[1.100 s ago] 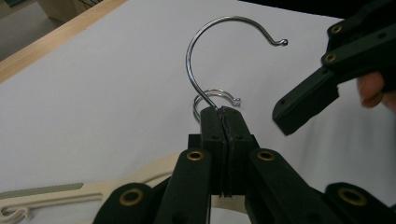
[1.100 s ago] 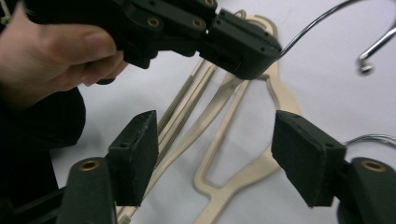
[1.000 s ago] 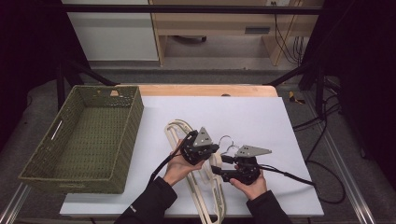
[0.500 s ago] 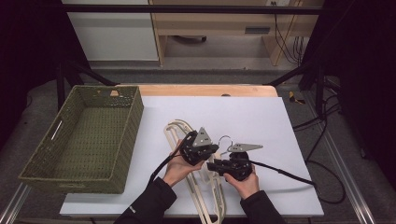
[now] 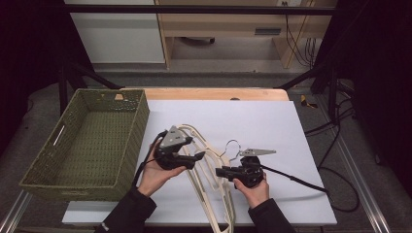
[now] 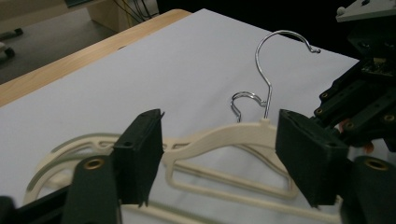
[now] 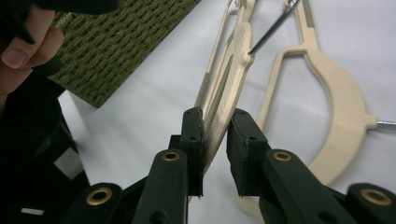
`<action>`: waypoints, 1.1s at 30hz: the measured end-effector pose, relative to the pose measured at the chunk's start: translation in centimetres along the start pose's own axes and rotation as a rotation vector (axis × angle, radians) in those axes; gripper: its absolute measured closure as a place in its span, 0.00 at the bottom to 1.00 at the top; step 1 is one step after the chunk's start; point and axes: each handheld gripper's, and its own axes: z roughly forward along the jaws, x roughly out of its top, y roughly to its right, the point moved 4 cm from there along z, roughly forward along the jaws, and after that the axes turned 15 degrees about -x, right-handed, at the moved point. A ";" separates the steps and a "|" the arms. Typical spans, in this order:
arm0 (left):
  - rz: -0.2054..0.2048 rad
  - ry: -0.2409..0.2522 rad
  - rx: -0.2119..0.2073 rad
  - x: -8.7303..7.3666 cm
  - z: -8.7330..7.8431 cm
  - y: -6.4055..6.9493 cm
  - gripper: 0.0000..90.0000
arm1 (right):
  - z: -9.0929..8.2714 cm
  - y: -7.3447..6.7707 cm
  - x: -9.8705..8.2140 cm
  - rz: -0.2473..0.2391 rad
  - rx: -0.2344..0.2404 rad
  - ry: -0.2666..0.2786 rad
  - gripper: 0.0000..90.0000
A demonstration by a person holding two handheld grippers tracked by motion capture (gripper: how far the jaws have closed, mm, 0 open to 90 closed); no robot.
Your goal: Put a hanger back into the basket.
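- Right gripper view, nearest: right gripper (image 7: 215,135) has both jaws pinched on the thin edge of a cream plastic hanger (image 7: 233,60); its jaws have just been closing, and the pads press on the hanger's ribbed arm.
- This view gives what the high view cannot: the ribbed texture along the hanger arm and the pad contact.
- Also there: a second cream hanger (image 7: 341,102) flat on the white sheet just beside the gripped one, and a corner of the green woven basket (image 7: 126,42) farther off.
- Left gripper view: left gripper (image 6: 219,158) stands wide, jaws have just been opening, nothing pressed between them; the hanger's shoulder lies past the gap, pads clear of it.
- Same view shows two chrome hooks: a tall hook (image 6: 275,60) rising off the lifted hanger's neck, and a smaller hook (image 6: 245,100) low behind it.
- High view: hangers overlap in a pile near the table's middle-front, on the white sheet (image 5: 252,121), between the two hands.
- High view: left gripper (image 5: 197,156) sits just left of the pile; right gripper (image 5: 226,172) meets the hanger (image 5: 214,194) at the pile's right.
- Far left: basket (image 5: 82,141) stands on the table's edge, apart from the hangers.
- Hangers: cream, slim, curved shoulders, open trouser bar, metal hooks.
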 end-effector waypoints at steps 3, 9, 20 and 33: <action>-0.015 0.018 0.017 -1.0 -2.0 0.1 0.27 | -0.3 -0.2 0.0 0.021 0.021 -0.009 0.89; -0.035 0.064 0.028 -2.5 -5.0 0.5 0.23 | -1.2 -0.6 0.3 0.069 0.080 -0.014 0.92; -0.013 0.071 0.012 -2.3 -6.1 1.0 0.21 | -3.5 -0.9 1.6 0.009 0.120 0.015 0.97; 0.072 -0.040 -0.106 -1.4 -3.3 2.6 0.25 | -4.9 -2.8 3.1 -0.254 0.231 -0.007 0.97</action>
